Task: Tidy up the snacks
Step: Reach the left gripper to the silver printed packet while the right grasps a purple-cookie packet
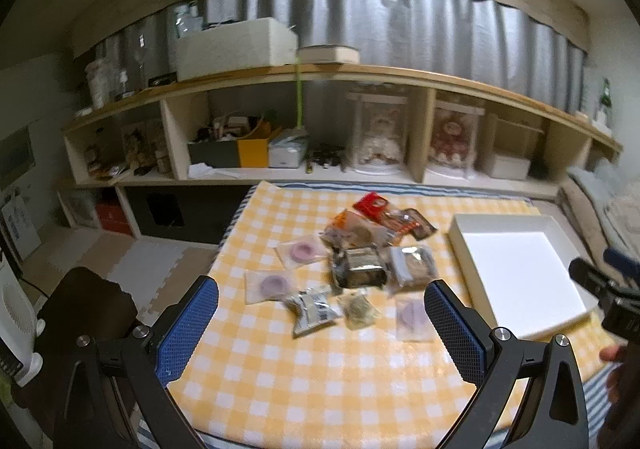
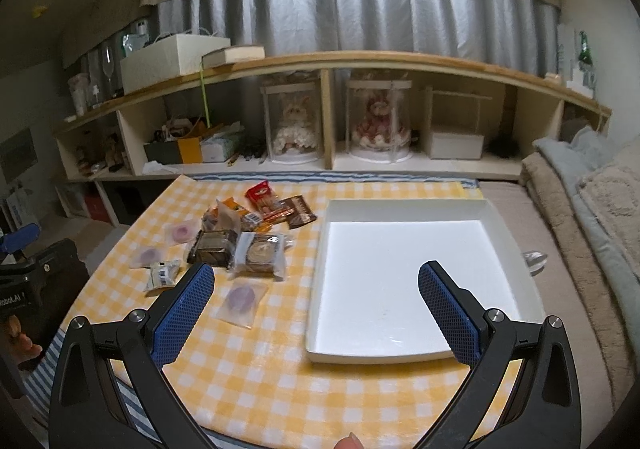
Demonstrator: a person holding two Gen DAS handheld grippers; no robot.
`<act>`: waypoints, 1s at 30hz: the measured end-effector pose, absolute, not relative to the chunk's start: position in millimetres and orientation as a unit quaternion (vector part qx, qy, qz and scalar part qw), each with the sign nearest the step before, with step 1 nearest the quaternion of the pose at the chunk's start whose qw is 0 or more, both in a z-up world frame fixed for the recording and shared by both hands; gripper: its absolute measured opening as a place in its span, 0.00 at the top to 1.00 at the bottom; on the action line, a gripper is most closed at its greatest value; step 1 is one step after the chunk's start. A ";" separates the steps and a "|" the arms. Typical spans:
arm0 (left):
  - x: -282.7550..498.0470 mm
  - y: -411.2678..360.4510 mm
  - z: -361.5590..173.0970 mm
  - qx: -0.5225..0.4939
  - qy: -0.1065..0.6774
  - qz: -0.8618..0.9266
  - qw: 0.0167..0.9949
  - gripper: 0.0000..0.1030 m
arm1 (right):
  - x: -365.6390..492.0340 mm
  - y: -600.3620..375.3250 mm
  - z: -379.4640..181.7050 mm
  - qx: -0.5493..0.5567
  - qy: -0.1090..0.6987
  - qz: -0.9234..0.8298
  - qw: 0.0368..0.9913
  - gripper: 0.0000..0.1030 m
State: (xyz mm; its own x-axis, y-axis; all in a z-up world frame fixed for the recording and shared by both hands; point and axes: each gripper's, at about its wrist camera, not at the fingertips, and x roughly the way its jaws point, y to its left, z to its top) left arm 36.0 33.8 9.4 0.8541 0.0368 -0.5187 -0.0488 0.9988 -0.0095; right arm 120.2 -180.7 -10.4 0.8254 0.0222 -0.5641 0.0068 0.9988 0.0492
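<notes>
Both tongs are spread wide w/ nothing between the blue pads, held above the near part of the bench, which is covered in a yellow-and-white check cloth. The snacks lie in a loose heap straight ahead of the left tongs, some overlapping: a red packet at the far end, a dark brown pouch beside it, a clear-wrapped dark pack mid-heap, a round pastry in clear wrap, flat sachets w/ purple discs, and a small silver sachet nearest. One purple-disc sachet sits apart from the heap, just ahead of the right tongs' left pad. The white tray lies ahead of the right tongs, beside the heap but not touching it; its bright floor is washed out, so detail inside is hard to read. Ahead of the right tongs nothing stands between pads and tray. Beyond the bench runs a low wooden shelf w/ boxes and two dolls in clear cases, grey curtains behind. Bedding is piled off to the right of the right tongs. Left view is blurred, so packet print is unreadable. Each view catches the other tool only at its edge, cut off. A fingertip pokes in at the bottom of the right view.
</notes>
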 end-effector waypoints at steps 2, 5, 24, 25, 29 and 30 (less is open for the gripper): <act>47.3 38.1 10.1 -0.018 0.273 0.028 0.962 0.00 | 132.9 -174.3 -14.1 0.031 0.305 0.007 0.952 0.00; 64.7 42.8 8.3 -0.024 0.280 0.035 0.959 0.00 | 152.1 -168.8 -21.7 0.047 0.322 0.015 0.946 0.00; 233.9 69.3 -59.7 -0.101 0.422 0.044 0.900 0.00 | 239.2 -115.0 -126.3 0.141 0.452 0.052 0.879 0.02; 237.6 72.1 -65.1 -0.106 0.426 0.046 0.897 0.00 | 241.1 -111.9 -132.9 0.148 0.459 0.055 0.874 0.06; 263.6 83.8 -88.0 -0.135 0.452 0.053 0.880 0.00 | 246.0 -102.8 -154.2 0.155 0.478 0.047 0.863 0.18; 267.1 85.9 -92.7 -0.143 0.456 0.052 0.877 0.00 | 247.2 -101.2 -159.7 0.155 0.481 0.043 0.862 0.20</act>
